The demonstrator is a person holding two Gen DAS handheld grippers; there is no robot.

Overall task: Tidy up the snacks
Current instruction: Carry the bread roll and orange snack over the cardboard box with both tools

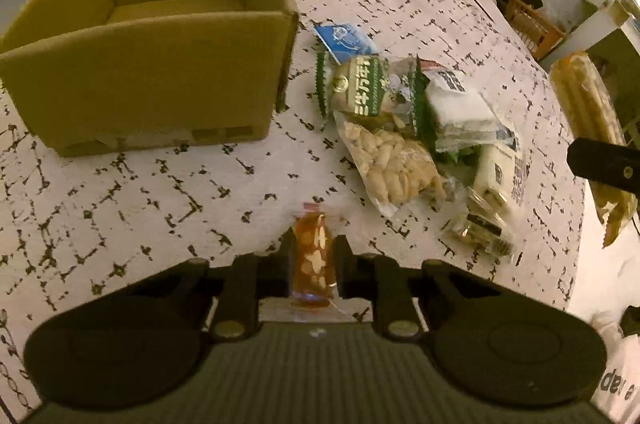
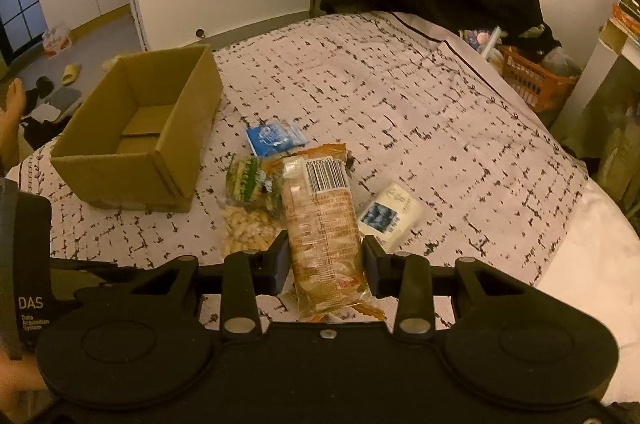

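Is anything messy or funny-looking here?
Yes: the snacks lie jumbled in a heap on the cloth beside the cardboard box, some overlapping, and the box looks empty. Nothing looks spilled or torn.

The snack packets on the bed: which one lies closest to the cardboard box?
The blue packet lies closest to the cardboard box. It is the only blue one, at the far end of the pile.
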